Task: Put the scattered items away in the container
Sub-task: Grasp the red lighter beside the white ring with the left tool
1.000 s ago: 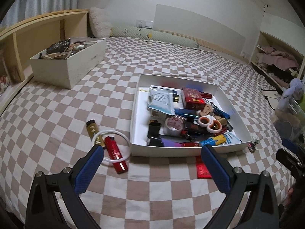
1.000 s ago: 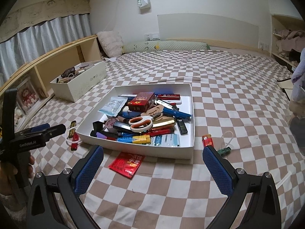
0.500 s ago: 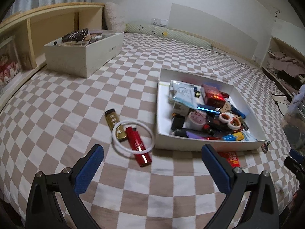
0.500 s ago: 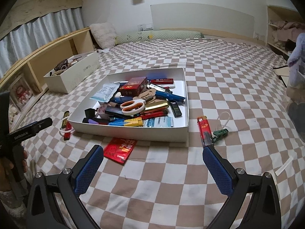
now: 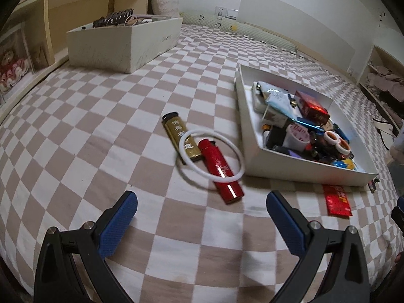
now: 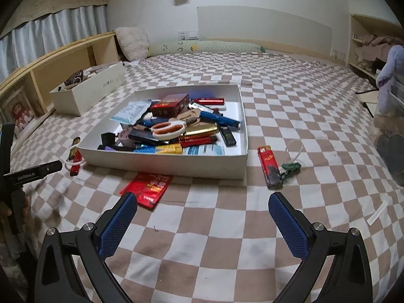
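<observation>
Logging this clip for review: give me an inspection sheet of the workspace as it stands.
Surface: checkered bedspread.
Job's things: white tray well filled; outside it, gold lighter and red lighter under a white ring, red packet, another red lighter, green clip.
Clutter: paper strip.
Grippers: left gripper open, empty; right gripper open, empty.
Cables: nothing seen.
Surroundings: second box, wooden shelf, curtain.

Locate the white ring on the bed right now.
In the left wrist view the white ring lies on the checked sheet left of the tray, draped over the gold lighter and red lighter.
</observation>
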